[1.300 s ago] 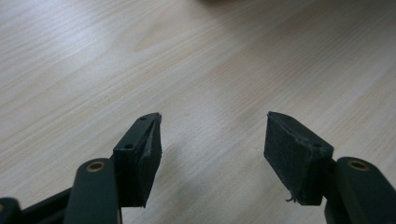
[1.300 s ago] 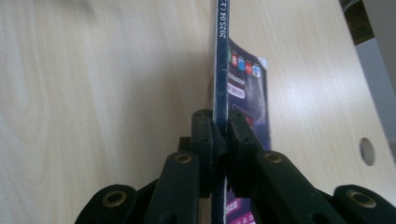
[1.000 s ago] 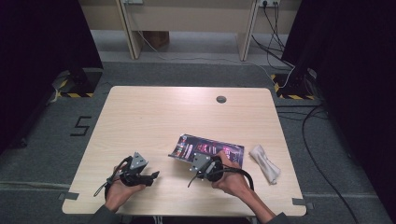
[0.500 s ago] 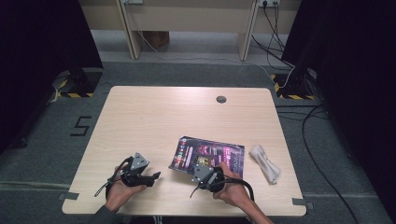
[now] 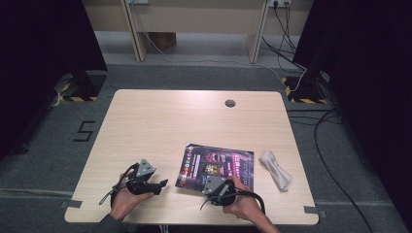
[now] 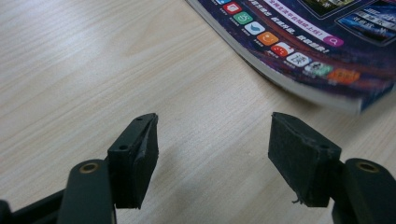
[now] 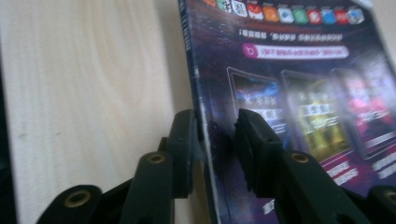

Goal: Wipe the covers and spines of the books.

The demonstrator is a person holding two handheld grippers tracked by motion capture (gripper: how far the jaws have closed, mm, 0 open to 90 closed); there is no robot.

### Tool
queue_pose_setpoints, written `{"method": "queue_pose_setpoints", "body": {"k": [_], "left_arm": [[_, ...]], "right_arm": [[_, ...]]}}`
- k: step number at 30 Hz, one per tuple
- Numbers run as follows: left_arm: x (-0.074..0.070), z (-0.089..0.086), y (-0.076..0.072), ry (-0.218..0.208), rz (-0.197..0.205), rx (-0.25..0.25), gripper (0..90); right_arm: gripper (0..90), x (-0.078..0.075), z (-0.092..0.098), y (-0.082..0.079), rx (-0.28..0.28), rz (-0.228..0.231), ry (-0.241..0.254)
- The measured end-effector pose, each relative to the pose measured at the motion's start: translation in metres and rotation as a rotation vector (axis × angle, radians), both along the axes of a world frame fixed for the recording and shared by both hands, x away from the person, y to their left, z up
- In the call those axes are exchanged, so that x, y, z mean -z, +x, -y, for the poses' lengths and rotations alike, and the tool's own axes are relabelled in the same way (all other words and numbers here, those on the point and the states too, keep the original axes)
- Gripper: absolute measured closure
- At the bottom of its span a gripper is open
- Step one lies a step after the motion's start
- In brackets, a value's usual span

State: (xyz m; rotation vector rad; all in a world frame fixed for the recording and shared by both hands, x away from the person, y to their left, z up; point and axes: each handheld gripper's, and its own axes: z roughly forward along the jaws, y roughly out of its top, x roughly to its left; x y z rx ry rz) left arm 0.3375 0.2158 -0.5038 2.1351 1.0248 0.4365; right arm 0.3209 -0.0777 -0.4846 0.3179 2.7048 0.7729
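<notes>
The magazine [image 5: 216,166] is lying flat on the pale wooden surface [image 5: 160,121], toward the near edge, with a crumpled white cloth [image 5: 275,169] resting just to its right. The right gripper [image 5: 219,187] is sitting at the magazine's near edge, its jaws just now easing apart, straddling that edge with a gap showing on one side. The left gripper [image 5: 163,184] is hovering beside the magazine, jaws spread on nothing. Grey carpet [image 5: 48,145] and cables [image 5: 330,160] are surrounding the surface.

One magazine [image 5: 216,166], one cloth [image 5: 275,169]
</notes>
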Motion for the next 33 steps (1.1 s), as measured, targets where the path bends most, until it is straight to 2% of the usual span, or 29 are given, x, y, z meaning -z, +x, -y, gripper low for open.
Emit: {"method": "queue_pose_setpoints", "body": {"k": [2,3,7,9,12,14,15,19,23,25,29,33], "left_arm": [[0.001,0.001,0.001,0.002,-0.010,0.004,31.6],[0.002,0.001,0.001,0.001,-0.015,0.005,31.0],[0.000,0.003,0.000,-0.001,-0.001,0.013,29.2],[0.000,0.004,0.001,-0.008,0.001,0.012,28.4],[0.000,0.007,0.003,-0.024,-0.016,0.010,26.8],[-0.001,0.012,0.005,-0.041,-0.030,0.019,25.3],[-0.001,0.016,0.006,-0.037,-0.025,0.023,24.9],[-0.003,0.029,0.011,-0.020,-0.018,0.036,24.2],[-0.004,0.042,0.022,-0.016,-0.018,0.042,20.9],[-0.004,0.050,0.027,-0.016,-0.017,0.039,21.0],[-0.004,0.060,0.034,0.008,-0.012,0.050,21.0],[0.000,0.068,0.039,0.056,-0.022,0.079,21.8]], "right_arm": [[65.8,0.001,0.004,0.000,0.031,-0.025,0.031],[64.7,0.001,0.006,0.000,0.033,-0.027,0.029],[58.0,0.000,0.020,0.000,0.085,-0.039,0.051],[53.8,0.001,0.029,0.000,0.140,-0.050,0.080],[47.9,0.000,0.045,-0.001,0.202,-0.075,0.130],[46.3,0.001,0.055,-0.002,0.238,-0.098,0.183],[45.9,0.001,0.062,-0.002,0.259,-0.115,0.211],[43.8,0.005,0.078,-0.008,0.314,-0.106,0.219],[42.9,0.008,0.088,-0.014,0.346,-0.110,0.231],[42.1,0.009,0.091,-0.017,0.362,-0.088,0.213],[42.0,0.014,0.095,-0.021,0.374,-0.066,0.159],[40.4,0.015,0.096,-0.022,0.379,-0.052,0.145]]}}
